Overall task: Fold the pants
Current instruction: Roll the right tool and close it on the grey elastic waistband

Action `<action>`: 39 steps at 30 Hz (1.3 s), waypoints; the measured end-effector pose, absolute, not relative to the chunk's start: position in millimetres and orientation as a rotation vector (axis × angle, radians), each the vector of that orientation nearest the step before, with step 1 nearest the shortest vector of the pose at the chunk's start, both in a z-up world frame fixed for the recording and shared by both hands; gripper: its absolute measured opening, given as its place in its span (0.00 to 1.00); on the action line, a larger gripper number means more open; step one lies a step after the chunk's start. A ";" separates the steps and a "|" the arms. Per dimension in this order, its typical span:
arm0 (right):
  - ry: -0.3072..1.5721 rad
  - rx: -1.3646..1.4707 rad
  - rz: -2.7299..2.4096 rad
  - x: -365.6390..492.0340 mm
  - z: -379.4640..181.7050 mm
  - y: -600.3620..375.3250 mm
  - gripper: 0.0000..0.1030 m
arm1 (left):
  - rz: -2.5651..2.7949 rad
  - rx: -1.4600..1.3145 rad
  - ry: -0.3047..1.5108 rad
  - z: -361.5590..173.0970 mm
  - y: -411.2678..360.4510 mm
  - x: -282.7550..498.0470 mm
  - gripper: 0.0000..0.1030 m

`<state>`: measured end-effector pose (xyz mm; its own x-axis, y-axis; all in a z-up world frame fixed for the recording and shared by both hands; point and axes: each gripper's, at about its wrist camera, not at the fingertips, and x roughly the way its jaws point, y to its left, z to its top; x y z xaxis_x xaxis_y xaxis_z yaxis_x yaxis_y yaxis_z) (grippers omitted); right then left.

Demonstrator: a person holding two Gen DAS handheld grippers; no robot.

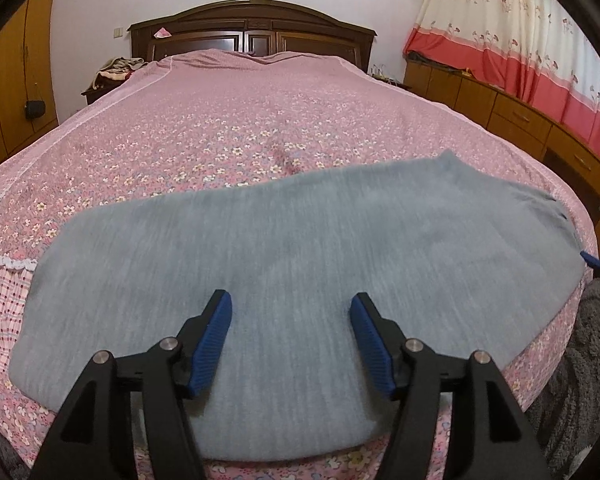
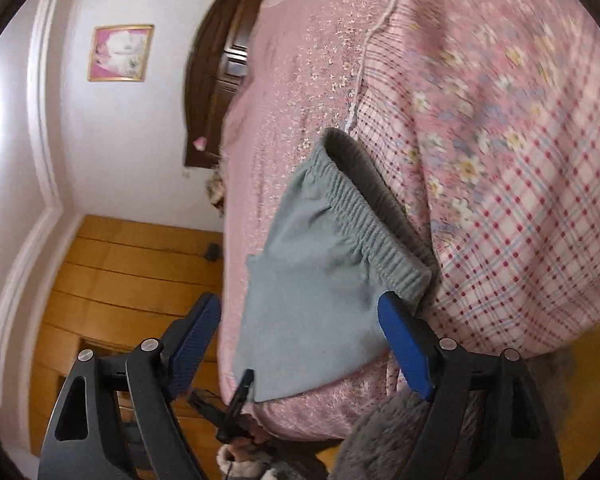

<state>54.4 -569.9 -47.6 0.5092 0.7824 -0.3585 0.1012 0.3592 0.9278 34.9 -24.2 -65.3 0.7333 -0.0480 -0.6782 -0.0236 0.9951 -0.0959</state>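
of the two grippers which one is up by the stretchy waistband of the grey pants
The right gripper: its view shows the gathered elastic waistband just past its open fingers. The left gripper, also open, sees only plain grey pants cloth, no waistband.

Left wrist: we look level from bed (image 1: pixel 220 128) foot toward headboard (image 1: pixel 252 28), close over pants (image 1: pixel 300 248). Right wrist: rolled sideways, near waistband. We share pants, bed, headboard.
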 end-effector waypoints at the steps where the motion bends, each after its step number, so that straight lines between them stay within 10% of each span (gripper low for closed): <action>1: 0.952 1.137 0.542 54.2 -48.9 -570.7 0.80 | -0.012 -0.099 0.748 -65.0 -24.4 35.3 0.64; 39: 1.033 1.032 0.579 76.6 -57.1 -567.1 0.81 | -0.006 -0.100 0.733 -66.2 -25.8 35.2 0.68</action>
